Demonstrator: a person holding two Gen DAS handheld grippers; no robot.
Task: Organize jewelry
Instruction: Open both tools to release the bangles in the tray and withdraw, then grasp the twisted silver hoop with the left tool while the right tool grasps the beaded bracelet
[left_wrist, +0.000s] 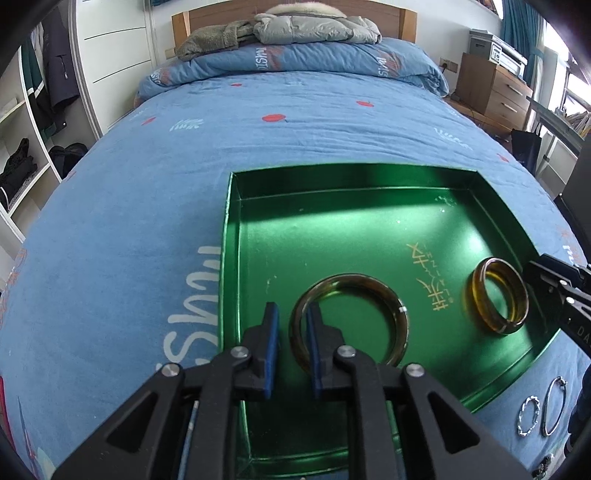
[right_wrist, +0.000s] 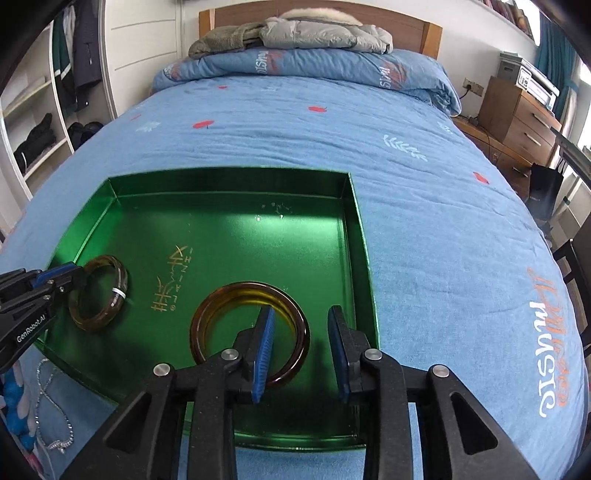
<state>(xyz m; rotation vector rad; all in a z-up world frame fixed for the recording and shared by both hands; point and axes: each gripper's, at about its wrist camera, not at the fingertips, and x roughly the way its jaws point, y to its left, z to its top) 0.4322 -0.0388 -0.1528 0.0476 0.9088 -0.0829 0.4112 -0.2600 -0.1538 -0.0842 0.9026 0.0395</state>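
A green tray (left_wrist: 332, 229) lies on the blue bedsheet with two amber bangles flat inside it. In the left wrist view, my left gripper (left_wrist: 292, 308) straddles the left rim of one bangle (left_wrist: 351, 279). Its blue pads stand slightly apart, and the rim lies loose between them. In the right wrist view, my right gripper (right_wrist: 301, 310) straddles the right rim of the other bangle (right_wrist: 251, 287). There is clear space between the rim and both pads. Each view also shows the other gripper's fingers (left_wrist: 554, 280) (right_wrist: 62, 275) beside its bangle (left_wrist: 478, 295) (right_wrist: 120, 280).
Two silver hoops (left_wrist: 530, 415) (left_wrist: 554, 406) and a silver chain (right_wrist: 55, 406) lie on the sheet in front of the tray. A folded quilt (left_wrist: 295, 59) and jackets are piled at the headboard. Wardrobe shelves (left_wrist: 22, 155) stand to the left and wooden drawers (left_wrist: 495, 88) to the right.
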